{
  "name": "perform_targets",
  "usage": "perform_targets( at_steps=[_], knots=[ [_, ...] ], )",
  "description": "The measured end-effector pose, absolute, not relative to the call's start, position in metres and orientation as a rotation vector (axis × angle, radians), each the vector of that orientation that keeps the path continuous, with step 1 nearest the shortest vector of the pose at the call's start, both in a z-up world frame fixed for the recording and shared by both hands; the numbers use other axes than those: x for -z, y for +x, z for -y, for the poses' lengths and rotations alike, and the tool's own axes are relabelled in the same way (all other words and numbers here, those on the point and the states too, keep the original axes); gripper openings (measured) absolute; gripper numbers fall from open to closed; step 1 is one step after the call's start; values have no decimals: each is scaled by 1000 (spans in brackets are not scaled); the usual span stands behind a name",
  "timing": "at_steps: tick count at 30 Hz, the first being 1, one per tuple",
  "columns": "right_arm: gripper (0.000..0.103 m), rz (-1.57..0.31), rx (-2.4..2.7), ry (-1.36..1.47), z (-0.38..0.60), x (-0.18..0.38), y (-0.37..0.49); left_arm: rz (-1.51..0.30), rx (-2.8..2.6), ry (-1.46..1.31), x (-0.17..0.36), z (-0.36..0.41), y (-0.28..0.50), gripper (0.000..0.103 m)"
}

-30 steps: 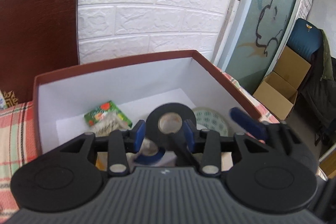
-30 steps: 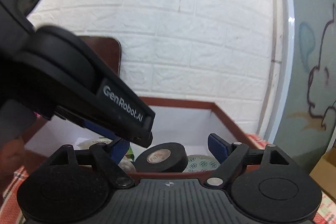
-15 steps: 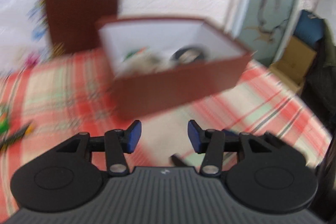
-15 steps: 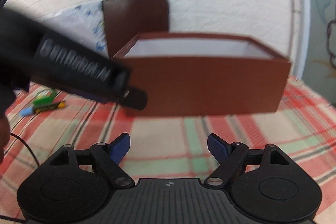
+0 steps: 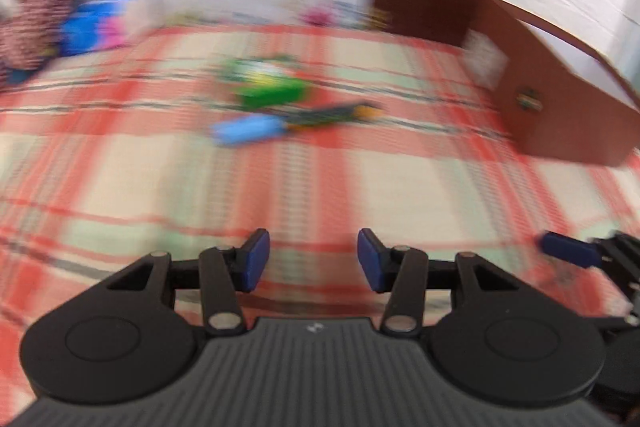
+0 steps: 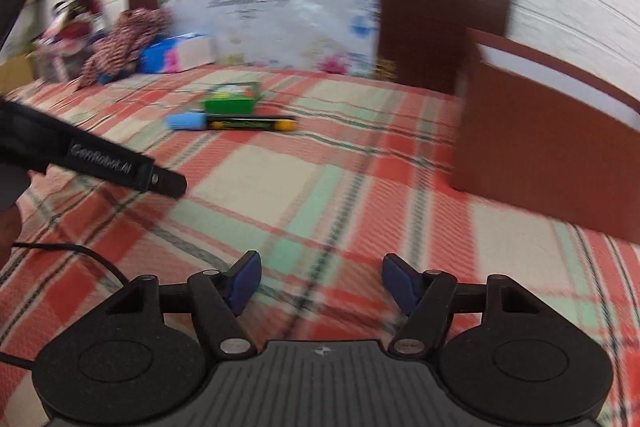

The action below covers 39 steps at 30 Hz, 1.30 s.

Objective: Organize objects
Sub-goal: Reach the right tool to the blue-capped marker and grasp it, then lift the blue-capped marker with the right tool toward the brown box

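White lettering reading "GenRobot.AI" runs along the side of the black plastic left gripper where it reaches in from the left edge of the right wrist view. A pale floral printed sheet against the white wall bears a line of cursive script, too blurred to read. Printing on the small green cardboard box cannot be made out either.

My left gripper sits at the bottom centre of its view, tilted downward, blue pads apart with nothing between them. My right gripper is likewise low centre, empty; its jaws have just been closing but stand apart. The left unit's black body crosses the right view's left edge.
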State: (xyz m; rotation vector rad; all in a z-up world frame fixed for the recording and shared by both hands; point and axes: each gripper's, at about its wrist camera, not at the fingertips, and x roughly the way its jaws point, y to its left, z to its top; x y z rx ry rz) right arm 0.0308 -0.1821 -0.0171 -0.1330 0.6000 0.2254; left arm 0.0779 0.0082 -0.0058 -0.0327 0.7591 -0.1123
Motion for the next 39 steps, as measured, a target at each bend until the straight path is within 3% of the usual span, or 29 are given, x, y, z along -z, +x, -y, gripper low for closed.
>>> perform_targets(
  at_steps=[2,5,9,12,14,15,16,21,32,39],
  knots=[
    [64,-577,-280,-190,163,15,48,-713,21,-28,12,-34,84,52],
    [64,-516,-332,-292,135,9,82,-601,5,-72,26,-66,82,62],
    [68,-447,-422,-398,112,-6,133,-579,22,-112,26,-72,84,68],
    [72,-493,-491,-429,100,-10,173,-579,38,-115,27,-70,85,72],
    [65,-619,-560,-426,96,-1,194,-575,45,-141,28,-73,84,72],
    [58,-625,-578,-385,100,0,195,-574,47,-146,28,-73,84,72],
    [42,-653,-600,-339,104,1,196,-573,48,-148,28,-74,84,72],
    [16,-638,-576,-275,125,7,140,-572,53,-151,29,-74,84,73],
    [16,-639,-324,-9,192,14,-9,-627,19,35,23,-40,87,76],
    [16,-633,-304,86,203,17,-9,-864,317,-186,-7,23,78,74]
  ],
)
